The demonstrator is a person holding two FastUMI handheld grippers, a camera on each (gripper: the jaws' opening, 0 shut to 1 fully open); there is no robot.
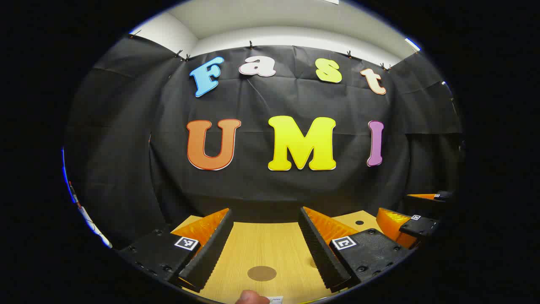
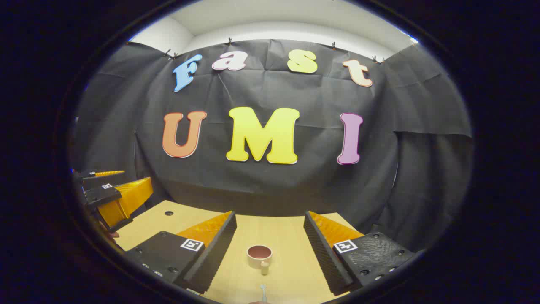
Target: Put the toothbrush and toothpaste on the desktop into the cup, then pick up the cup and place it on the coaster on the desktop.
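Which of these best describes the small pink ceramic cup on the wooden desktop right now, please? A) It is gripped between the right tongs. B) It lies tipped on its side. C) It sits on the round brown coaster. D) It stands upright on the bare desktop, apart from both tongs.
D: in the right gripper view the small pink ceramic cup stands upright on the wooden desktop, apart from the open right tongs.

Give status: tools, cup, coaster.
Left tool open above coaster. Right tool open, cup upright on desktop between its fingers, untouched. Nothing blocking.
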